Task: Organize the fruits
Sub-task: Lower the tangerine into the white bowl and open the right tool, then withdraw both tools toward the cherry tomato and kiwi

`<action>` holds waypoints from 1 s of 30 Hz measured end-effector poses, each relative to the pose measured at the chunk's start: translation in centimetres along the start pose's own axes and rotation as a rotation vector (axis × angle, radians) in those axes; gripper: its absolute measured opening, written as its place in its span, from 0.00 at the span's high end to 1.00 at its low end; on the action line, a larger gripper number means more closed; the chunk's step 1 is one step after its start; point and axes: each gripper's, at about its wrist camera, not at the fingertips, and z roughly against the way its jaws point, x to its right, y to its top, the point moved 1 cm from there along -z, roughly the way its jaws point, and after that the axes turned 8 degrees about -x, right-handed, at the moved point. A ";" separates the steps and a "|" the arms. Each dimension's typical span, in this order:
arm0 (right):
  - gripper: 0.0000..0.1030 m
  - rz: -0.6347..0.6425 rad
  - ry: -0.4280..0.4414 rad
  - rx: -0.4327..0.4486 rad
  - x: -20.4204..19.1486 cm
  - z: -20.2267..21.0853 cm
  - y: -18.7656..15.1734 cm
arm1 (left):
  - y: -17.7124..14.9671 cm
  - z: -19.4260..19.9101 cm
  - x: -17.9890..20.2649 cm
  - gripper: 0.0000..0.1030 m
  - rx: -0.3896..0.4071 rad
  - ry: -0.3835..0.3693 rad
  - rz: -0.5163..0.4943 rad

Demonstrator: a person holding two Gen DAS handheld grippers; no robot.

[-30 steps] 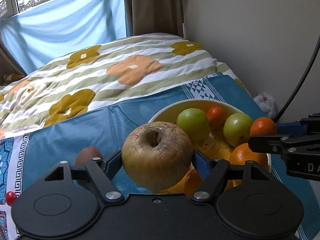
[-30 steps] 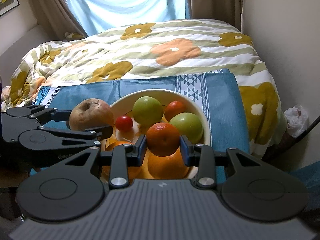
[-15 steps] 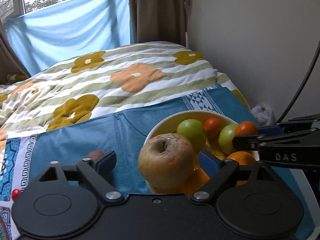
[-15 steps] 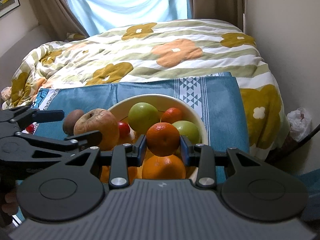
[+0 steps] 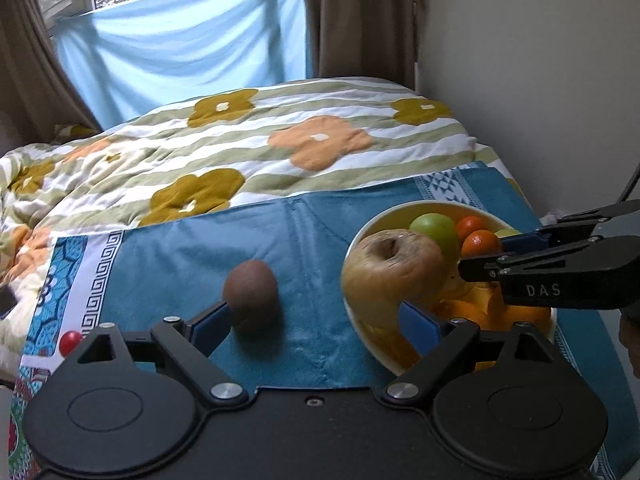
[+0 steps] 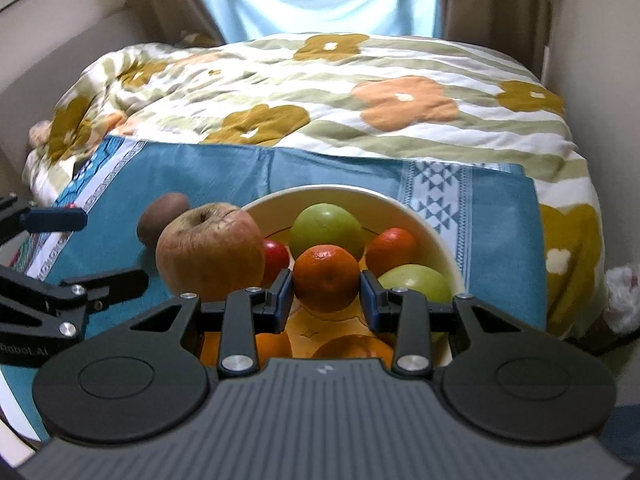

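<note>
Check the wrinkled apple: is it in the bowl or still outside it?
In, at the edge. The wrinkled apple sits on the bowl's near rim against the fruit inside; the left gripper stands open beside it.

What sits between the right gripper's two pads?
A mandarin, clamped between the right gripper's blue pads above the bowl; the right wrist view shows it.

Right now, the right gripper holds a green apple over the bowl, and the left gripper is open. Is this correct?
Not quite. The right gripper holds a small orange, not a green apple, as the right wrist view shows. It is over the bowl, and the left gripper is open.
</note>
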 end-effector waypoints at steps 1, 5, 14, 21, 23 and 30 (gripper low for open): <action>0.51 0.010 0.001 -0.001 -0.1 -0.1 -0.1 | -0.1 0.0 -0.1 0.10 -0.001 0.003 0.007; 0.50 0.028 0.002 -0.003 -0.3 -0.2 -0.3 | -0.3 0.0 -0.4 0.09 -0.003 0.014 0.034; 0.12 0.042 -0.028 0.050 -0.7 1.6 -1.4 | -1.2 1.3 -0.8 0.07 0.009 0.056 0.071; 0.12 0.025 -0.033 0.066 -0.7 3.6 -2.1 | -1.9 3.9 -0.8 0.07 0.045 0.080 0.085; 0.12 0.022 -0.033 0.067 -0.9 4.4 -2.2 | -2.2 4.8 -1.0 0.07 0.053 0.081 0.100; 0.12 0.016 -0.016 0.081 -2.7 7.4 -2.1 | -3.5 8.3 -2.4 0.07 0.067 0.117 0.166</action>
